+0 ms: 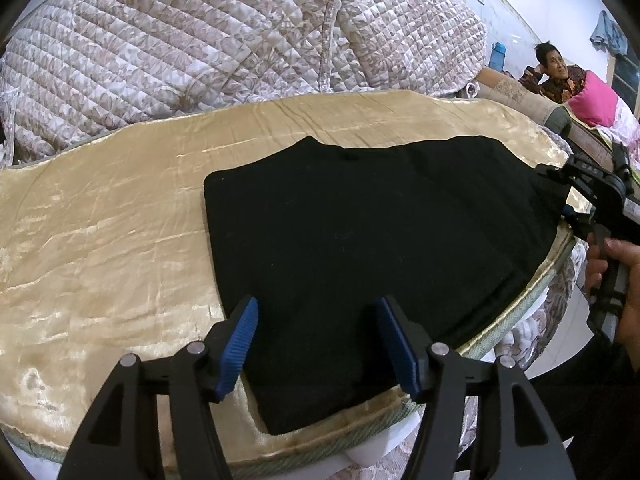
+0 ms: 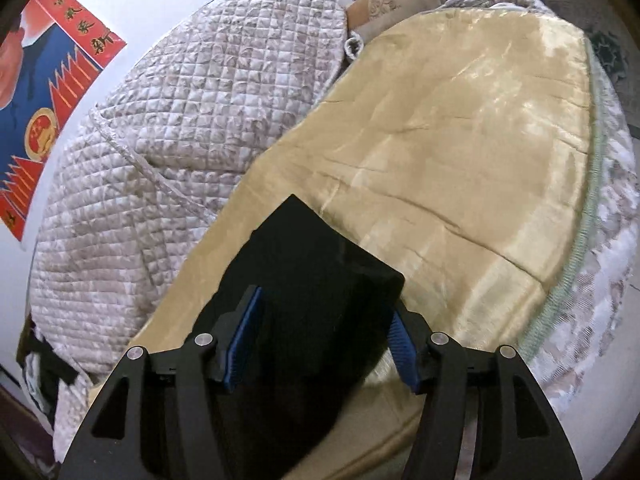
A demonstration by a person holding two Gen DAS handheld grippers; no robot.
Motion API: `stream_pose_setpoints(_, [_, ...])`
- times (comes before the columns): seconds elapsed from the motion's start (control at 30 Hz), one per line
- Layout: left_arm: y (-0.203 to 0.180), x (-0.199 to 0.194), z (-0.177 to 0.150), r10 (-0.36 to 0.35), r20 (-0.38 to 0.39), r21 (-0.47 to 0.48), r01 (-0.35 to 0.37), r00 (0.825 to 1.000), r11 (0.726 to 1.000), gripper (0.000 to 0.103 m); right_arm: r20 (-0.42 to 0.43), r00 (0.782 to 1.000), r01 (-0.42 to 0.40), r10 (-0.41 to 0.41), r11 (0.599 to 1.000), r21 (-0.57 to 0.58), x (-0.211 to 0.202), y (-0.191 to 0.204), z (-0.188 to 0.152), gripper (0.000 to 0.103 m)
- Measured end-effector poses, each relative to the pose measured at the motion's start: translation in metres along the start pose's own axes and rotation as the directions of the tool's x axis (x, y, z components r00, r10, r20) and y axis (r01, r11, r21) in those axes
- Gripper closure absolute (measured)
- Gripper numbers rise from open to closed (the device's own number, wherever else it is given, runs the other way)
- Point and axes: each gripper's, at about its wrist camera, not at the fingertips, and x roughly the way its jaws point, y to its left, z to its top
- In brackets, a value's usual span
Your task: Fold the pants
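Black pants (image 1: 380, 232) lying flat on the gold bedspread (image 1: 100, 220), soft, limp, likely light — left gripper (image 1: 316, 344) and right gripper (image 2: 324, 340) both spread wide; probably best pinched at corner edges

Pants (image 1: 372, 232): black, plain, folded into a flat, roughly rectangular panel; lying spread on the surface, reaching toward its near edge, right end lifting slightly.
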Motion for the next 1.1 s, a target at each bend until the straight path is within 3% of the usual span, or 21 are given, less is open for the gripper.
stream_pose_setpoints(0.07, [0.001, 0.0, 0.002, -0.001, -0.002, -0.001, 0.001, 1.0, 1.0, 0.038, -0.02, 1.0, 0.02, -0.02, 1.0, -0.011, 0.008, 0.0, 0.003, 0.053])
stream_pose_setpoints(0.13, [0.001, 0.0, 0.002, -0.007, -0.005, -0.009, 0.007, 1.0, 1.0, 0.038, -0.035, 0.999, 0.033, -0.033, 0.999, -0.011, 0.01, -0.001, 0.007, 0.073])
stream_pose_setpoints(0.2, [0.002, -0.002, 0.004, -0.012, -0.006, -0.016, 0.012, 1.0, 1.0, 0.038, -0.045, 0.999, 0.024, -0.024, 1.0, -0.017, 0.007, 0.004, 0.01, 0.077])
stream_pose_setpoints(0.37, [0.01, -0.014, 0.012, -0.022, 0.024, -0.041, 0.023, 0.999, 0.999, 0.038, -0.038, 0.999, -0.028, 0.022, 0.988, -0.151, -0.013, 0.047, 0.016, 0.081])
stream_pose_setpoints(0.57, [0.041, -0.035, 0.022, 0.044, 0.083, -0.131, -0.033, 0.996, 0.991, 0.038, -0.061, 0.992, -0.123, 0.11, 0.942, -0.313, -0.034, 0.122, 0.004, 0.081])
stream_pose_setpoints(0.87, [0.087, -0.049, 0.022, 0.152, 0.068, -0.252, -0.131, 0.986, 0.959, 0.038, -0.248, 0.954, -0.28, 0.17, 0.802, -0.527, -0.018, 0.219, -0.089, 0.081])
stream_pose_setpoints(1.0, [0.102, -0.046, 0.016, 0.165, 0.028, -0.286, -0.15, 0.986, 0.947, 0.038, -0.381, 0.914, -0.354, 0.142, 0.736, -0.576, 0.005, 0.233, -0.143, 0.081])
stream_pose_setpoints(1.1, [0.105, -0.047, 0.011, 0.162, 0.023, -0.29, -0.148, 0.987, 0.945, 0.038, -0.434, 0.897, -0.364, 0.087, 0.704, -0.61, 0.021, 0.231, -0.175, 0.081])
